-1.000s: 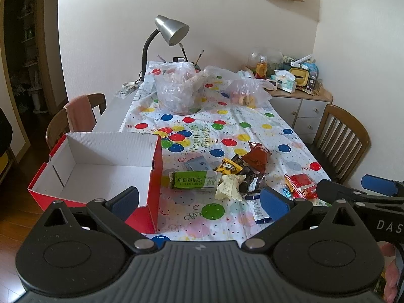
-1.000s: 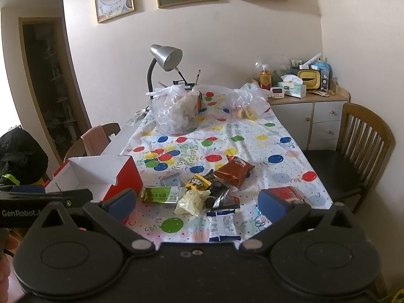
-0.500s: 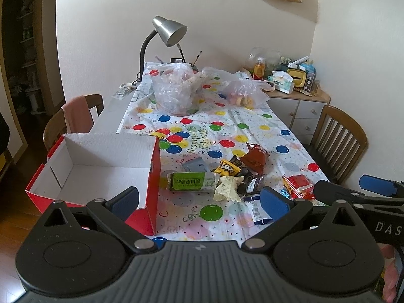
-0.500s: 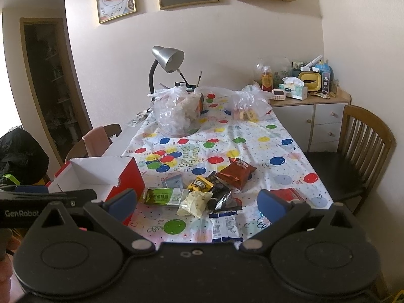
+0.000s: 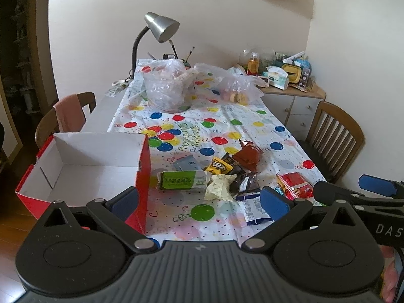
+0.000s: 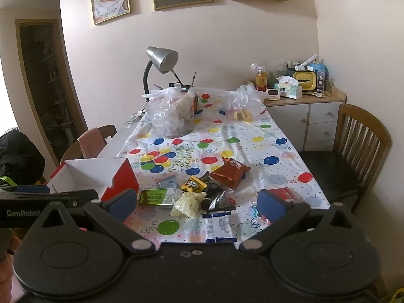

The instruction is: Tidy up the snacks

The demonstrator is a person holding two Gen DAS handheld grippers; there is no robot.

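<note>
Several snack packets lie in a loose heap near the table's front edge: a green bar [image 5: 182,180] [image 6: 157,197], a pale yellow packet [image 5: 219,187] [image 6: 188,203], a yellow-black packet [image 5: 218,166], a brown-red bag [image 5: 247,154] [image 6: 231,173], a red packet [image 5: 294,185] [image 6: 284,193] and a white-blue wrapper [image 5: 253,208] [image 6: 221,227]. An open red box [image 5: 83,166] [image 6: 101,176] with a white, bare inside stands at the front left. My left gripper [image 5: 199,200] and right gripper [image 6: 197,200] hover before the table's edge, both open and holding nothing.
Two clear plastic bags [image 5: 165,88] [image 5: 238,88] and a desk lamp [image 5: 157,35] stand at the table's far end. Wooden chairs [image 5: 333,139] [image 5: 65,116] flank the table. A cluttered sideboard [image 6: 303,106] stands at the back right.
Both views have shifted slightly, with the table scene sitting a little lower and nearer in the right wrist view. Both grippers stay open and nothing on the table has moved.
</note>
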